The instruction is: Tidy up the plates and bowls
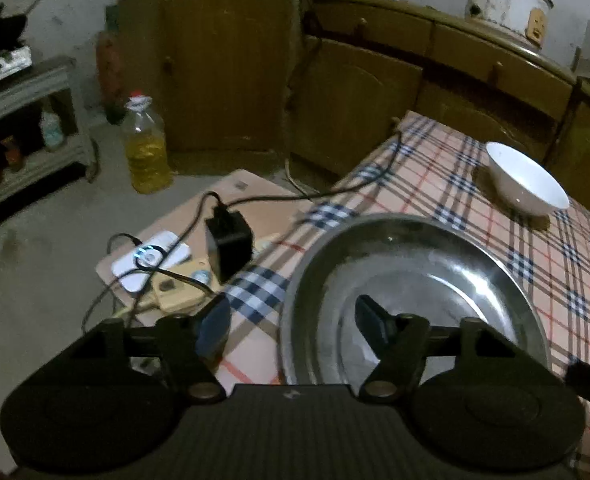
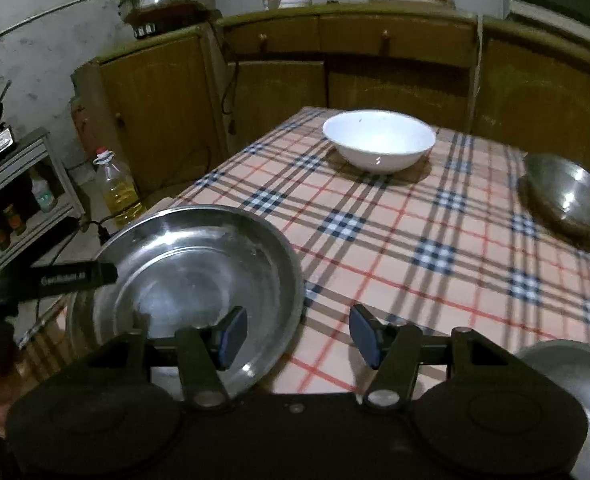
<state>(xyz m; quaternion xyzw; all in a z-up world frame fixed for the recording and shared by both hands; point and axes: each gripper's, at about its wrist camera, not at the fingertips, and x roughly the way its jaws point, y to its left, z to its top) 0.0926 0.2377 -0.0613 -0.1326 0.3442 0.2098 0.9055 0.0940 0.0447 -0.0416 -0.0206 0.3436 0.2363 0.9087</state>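
Observation:
A large steel plate (image 1: 427,276) lies at the near left of the checked table; it also shows in the right wrist view (image 2: 183,268). My left gripper (image 1: 293,326) is open, its fingers straddling the plate's left rim, one inside and one outside. In the right wrist view a left finger (image 2: 75,274) reaches over that rim. My right gripper (image 2: 297,336) is open and empty, straddling the plate's right rim. A white bowl (image 2: 379,144) stands at the far side, also in the left wrist view (image 1: 525,180). A small steel bowl (image 2: 571,196) sits at right.
Another steel dish (image 2: 575,392) lies at the near right corner. Left of the table a cardboard box holds a power strip (image 1: 175,284), a black adapter (image 1: 229,244) and cables. An oil bottle (image 1: 145,148) stands on the floor. Wooden cabinets (image 2: 395,76) line the back.

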